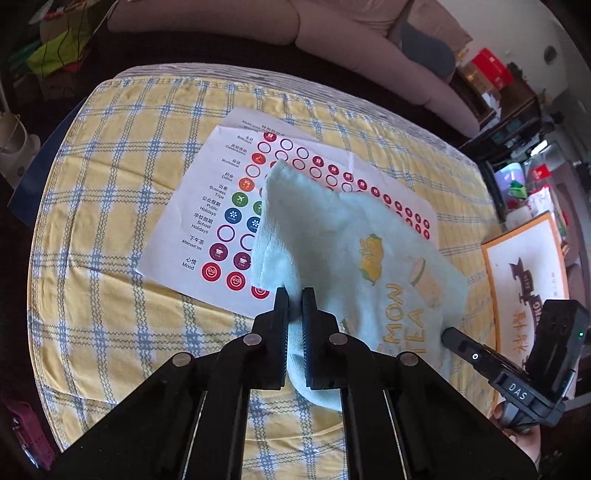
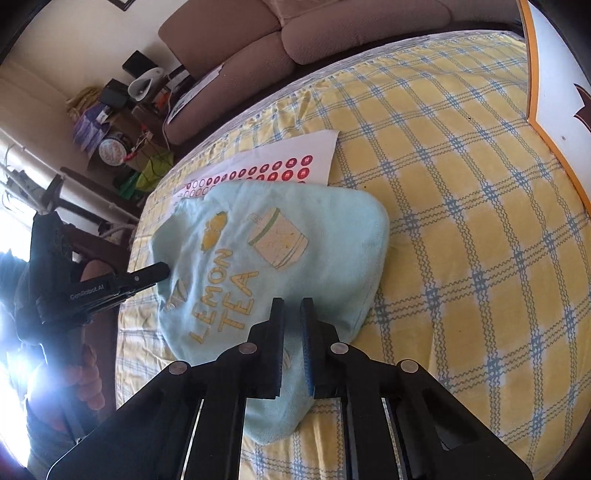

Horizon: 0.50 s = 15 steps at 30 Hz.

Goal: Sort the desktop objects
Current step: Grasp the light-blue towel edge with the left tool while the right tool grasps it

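Two grippers, one towel, both of ours clamped on it.

We pinch the pale blue towel (image 1: 332,236) with left gripper (image 1: 294,295) and right gripper (image 2: 291,304); it overlaps the sticker sheet (image 1: 207,206), at the table's (image 1: 110,302) 12 o'clock side.

Both tools (image 1: 294,295) (image 2: 291,306) clamped, angled downward

My left wrist camera looks steeply down along its own black fingers (image 1: 275,332), close above the yellow checked tablecloth (image 1: 110,221), facing the sofa (image 1: 207,18). My right wrist camera looks down likewise, angled leftward across the table. Both share the pale blue towel (image 2: 280,236), the sticker sheet (image 1: 207,206) and each other's gripper.
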Each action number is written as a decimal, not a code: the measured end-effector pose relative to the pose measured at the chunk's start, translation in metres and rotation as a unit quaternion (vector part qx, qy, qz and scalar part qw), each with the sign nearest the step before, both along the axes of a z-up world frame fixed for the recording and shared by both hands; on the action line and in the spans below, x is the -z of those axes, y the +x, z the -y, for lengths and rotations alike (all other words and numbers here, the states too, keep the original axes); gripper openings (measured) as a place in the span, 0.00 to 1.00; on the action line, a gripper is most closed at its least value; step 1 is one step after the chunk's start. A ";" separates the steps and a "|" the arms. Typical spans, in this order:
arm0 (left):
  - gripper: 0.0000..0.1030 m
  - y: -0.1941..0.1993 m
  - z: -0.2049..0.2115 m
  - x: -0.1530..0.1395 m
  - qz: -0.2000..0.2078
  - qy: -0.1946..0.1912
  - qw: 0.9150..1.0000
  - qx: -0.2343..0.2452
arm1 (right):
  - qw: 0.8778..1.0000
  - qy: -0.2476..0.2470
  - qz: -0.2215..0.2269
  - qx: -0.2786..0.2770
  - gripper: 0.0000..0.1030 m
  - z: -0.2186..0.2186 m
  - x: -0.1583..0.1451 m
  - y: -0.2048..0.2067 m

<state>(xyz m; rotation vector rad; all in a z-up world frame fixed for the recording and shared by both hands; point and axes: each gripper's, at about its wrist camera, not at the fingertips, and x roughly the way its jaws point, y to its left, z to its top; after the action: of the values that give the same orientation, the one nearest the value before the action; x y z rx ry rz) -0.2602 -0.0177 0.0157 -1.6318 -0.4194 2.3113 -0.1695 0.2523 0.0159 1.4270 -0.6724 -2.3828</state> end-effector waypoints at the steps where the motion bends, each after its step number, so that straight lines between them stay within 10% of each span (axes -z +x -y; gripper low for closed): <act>1: 0.06 0.002 0.000 -0.005 -0.003 0.007 1.000 0.003 | 1.000 -0.003 -0.004 -0.002 0.07 0.000 -0.003 0.002; 11: 0.06 0.022 -0.004 -0.079 -0.045 0.048 0.998 0.013 | 1.000 -0.003 -0.005 0.017 0.12 -0.016 -0.039 0.016; 15: 0.06 0.026 -0.001 -0.084 -0.044 0.044 0.998 0.014 | 0.997 -0.035 0.035 0.056 0.36 -0.032 -0.006 0.016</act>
<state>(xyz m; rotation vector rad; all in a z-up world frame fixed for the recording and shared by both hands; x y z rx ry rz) -0.2338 -0.0168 0.0996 -1.4795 -0.4681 2.3016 -0.1531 0.2842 0.0215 1.4864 -0.8660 -2.3751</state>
